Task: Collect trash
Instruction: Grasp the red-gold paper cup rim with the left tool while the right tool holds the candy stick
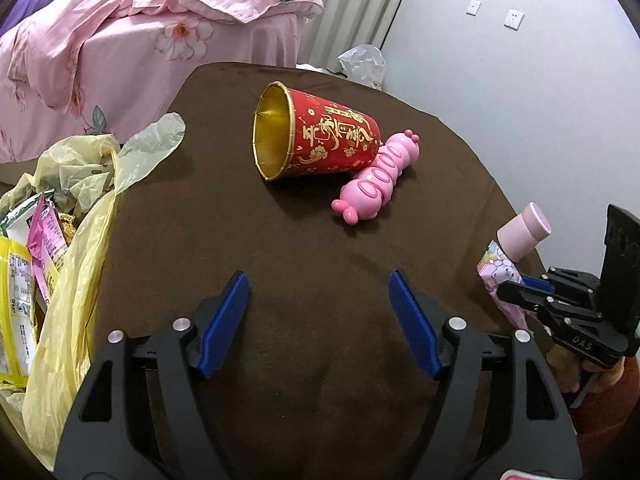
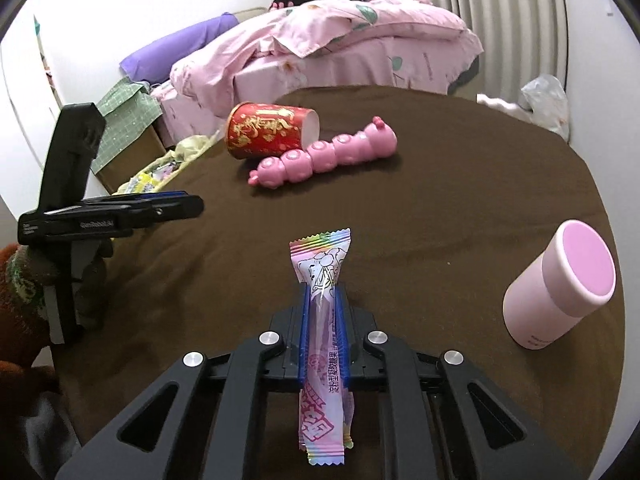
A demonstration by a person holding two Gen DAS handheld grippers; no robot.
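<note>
Beside pink bed [image 2: 360,40], brown tablecloth [image 2: 460,200]

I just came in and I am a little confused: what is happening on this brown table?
A person is collecting trash with two handheld grippers. The right gripper is shut on a pink candy wrapper held above the brown table. The left gripper is open and holds nothing. A yellow trash bag with wrappers sits at the table's left edge. A red paper cup lies on its side.

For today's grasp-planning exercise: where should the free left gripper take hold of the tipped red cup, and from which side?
Probably the rim of the red cup: it lies on its side, mouth open towards the left gripper. Slip one finger inside, one outside, approaching from the mouth side, away from the pink toy touching its base.
</note>
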